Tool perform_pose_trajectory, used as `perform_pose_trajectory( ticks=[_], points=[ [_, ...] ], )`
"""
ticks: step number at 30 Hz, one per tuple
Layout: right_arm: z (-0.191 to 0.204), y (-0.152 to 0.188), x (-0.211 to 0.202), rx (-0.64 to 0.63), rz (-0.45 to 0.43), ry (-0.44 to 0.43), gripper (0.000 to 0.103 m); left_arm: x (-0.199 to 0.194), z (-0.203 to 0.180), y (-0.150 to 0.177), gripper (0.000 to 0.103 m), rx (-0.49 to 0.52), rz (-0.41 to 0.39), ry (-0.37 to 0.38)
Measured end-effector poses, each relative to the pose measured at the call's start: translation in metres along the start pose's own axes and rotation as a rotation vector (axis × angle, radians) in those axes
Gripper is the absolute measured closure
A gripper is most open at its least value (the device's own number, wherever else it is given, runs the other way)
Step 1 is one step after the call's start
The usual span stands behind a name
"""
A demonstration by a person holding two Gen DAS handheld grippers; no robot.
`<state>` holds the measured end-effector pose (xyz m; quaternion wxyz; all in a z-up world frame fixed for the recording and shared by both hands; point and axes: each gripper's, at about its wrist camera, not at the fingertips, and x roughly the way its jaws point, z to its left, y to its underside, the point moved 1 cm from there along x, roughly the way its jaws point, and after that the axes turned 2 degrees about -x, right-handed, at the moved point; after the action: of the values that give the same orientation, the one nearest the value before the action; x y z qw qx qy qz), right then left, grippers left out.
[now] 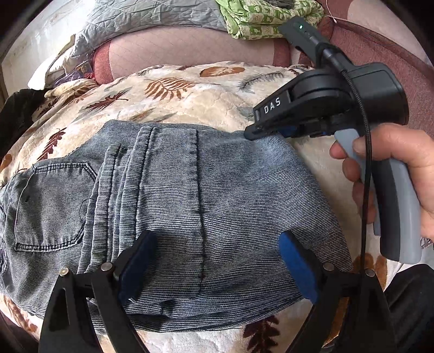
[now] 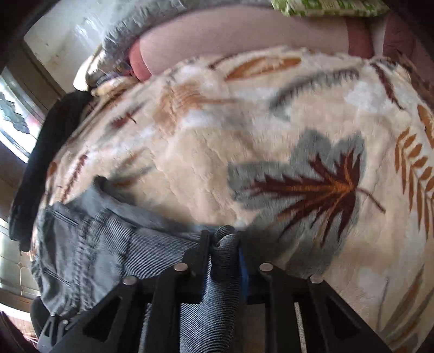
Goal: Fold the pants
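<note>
A: What lies under the pants?

B: A cream leaf-print blanket (image 1: 206,95) on the bed. The pants (image 1: 168,195), blue-grey denim, lie folded flat on its middle. Bare blanket runs wide past the pants' far edge and past their right edge, so there is open room on both those sides. Beyond the blanket's far edge sit a grey quilt (image 1: 141,16) and a green patterned cloth (image 1: 260,19).

A: And your tongs?

B: My left tongs (image 1: 217,260) hang spread wide over the pants' near edge, blue pads apart, nothing between them. My right tongs (image 2: 223,244) are clenched on a bunched fold of denim at the pants' far right corner, just where cloth meets bare blanket. My right hand (image 1: 393,176) squeezes the grey handle, off the pants' right edge.

A: Anything crowding the left?

B: A dark garment (image 2: 48,152) beside the blanket's left edge, well apart from the pants.
</note>
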<state>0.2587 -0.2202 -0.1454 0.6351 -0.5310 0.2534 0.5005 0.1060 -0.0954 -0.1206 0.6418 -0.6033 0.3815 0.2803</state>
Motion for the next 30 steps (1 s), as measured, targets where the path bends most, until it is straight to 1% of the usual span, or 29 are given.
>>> perform_pose_trajectory(
  ticks=[1,2,3,4,5,6,8,10,11,13,14,15,16,18,19,20,21,22,24,25,26,27,28,29,30],
  points=[
    [-0.006,0.000,-0.007,0.036,-0.036,-0.037,0.073,-0.001,-0.001,-0.001,0.011,0.009,0.001,-0.005],
    [-0.012,0.002,-0.017,0.082,-0.054,-0.065,0.052,-0.002,0.000,-0.002,0.011,0.008,-0.001,0.003],
    [-0.019,0.005,-0.028,0.127,-0.076,-0.075,0.042,-0.005,0.002,-0.003,0.011,0.000,-0.004,0.023],
    [-0.022,0.009,-0.043,0.149,-0.104,-0.081,0.038,-0.008,0.005,-0.003,0.011,-0.011,-0.006,0.033],
    [-0.024,0.014,-0.058,0.158,-0.132,-0.097,0.038,-0.015,0.009,-0.004,0.011,-0.019,-0.018,0.033],
    [-0.023,0.020,-0.073,0.158,-0.154,-0.118,0.038,-0.025,0.014,-0.003,0.011,-0.022,-0.050,0.033],
    [-0.018,0.037,-0.098,0.157,-0.166,-0.163,0.038,-0.045,0.025,-0.001,0.011,-0.020,-0.113,0.005],
    [-0.009,0.058,-0.108,0.194,-0.137,-0.289,0.038,-0.056,0.040,0.003,0.011,-0.028,-0.137,-0.017],
    [-0.005,0.070,-0.108,0.208,-0.116,-0.343,0.038,-0.058,0.048,0.005,0.011,-0.040,-0.132,-0.035],
    [0.003,0.094,-0.099,0.233,-0.052,-0.396,0.038,-0.052,0.063,0.010,0.011,-0.072,-0.094,-0.044],
    [0.004,0.105,-0.091,0.249,-0.015,-0.403,0.038,-0.044,0.068,0.013,0.011,-0.082,-0.062,-0.047],
    [0.007,0.114,-0.079,0.247,0.026,-0.380,0.038,-0.032,0.070,0.016,0.011,-0.081,-0.012,-0.055],
    [0.009,0.123,-0.065,0.233,0.070,-0.356,0.038,-0.019,0.072,0.018,0.010,-0.079,0.029,-0.048],
    [0.008,0.127,-0.064,0.248,0.031,-0.362,0.038,-0.019,0.073,0.019,0.009,-0.086,0.002,-0.050],
    [0.010,0.125,-0.070,0.259,0.026,-0.354,0.038,-0.021,0.073,0.017,0.009,-0.089,0.012,-0.049],
    [0.013,0.122,-0.079,0.248,-0.005,-0.350,0.038,-0.027,0.075,0.016,0.009,-0.103,0.000,-0.041],
    [0.018,0.120,-0.090,0.225,-0.049,-0.355,0.038,-0.035,0.077,0.014,0.009,-0.118,-0.028,-0.029],
    [0.023,0.119,-0.098,0.207,-0.083,-0.367,0.038,-0.043,0.079,0.014,0.009,-0.127,-0.053,-0.018],
    [0.032,0.123,-0.107,0.179,-0.116,-0.413,0.034,-0.057,0.084,0.018,0.009,-0.148,-0.085,-0.011],
    [0.035,0.127,-0.104,0.166,-0.117,-0.420,0.029,-0.063,0.089,0.020,0.009,-0.164,-0.094,-0.007],
    [0.036,0.131,-0.095,0.163,-0.100,-0.398,0.027,-0.067,0.094,0.023,0.009,-0.183,-0.096,-0.007],
    [0.034,0.136,-0.080,0.175,-0.052,-0.363,0.027,-0.072,0.102,0.027,0.009,-0.209,-0.095,-0.008],
    [0.030,0.139,-0.068,0.189,-0.013,-0.356,0.027,-0.076,0.109,0.030,0.009,-0.237,-0.096,-0.006],
    [0.029,0.142,-0.071,0.180,-0.059,-0.367,0.027,-0.080,0.118,0.033,0.009,-0.264,-0.099,-0.004],
    [0.030,0.142,-0.076,0.172,-0.081,-0.374,0.027,-0.085,0.127,0.037,0.009,-0.291,-0.103,-0.010]
  ],
)
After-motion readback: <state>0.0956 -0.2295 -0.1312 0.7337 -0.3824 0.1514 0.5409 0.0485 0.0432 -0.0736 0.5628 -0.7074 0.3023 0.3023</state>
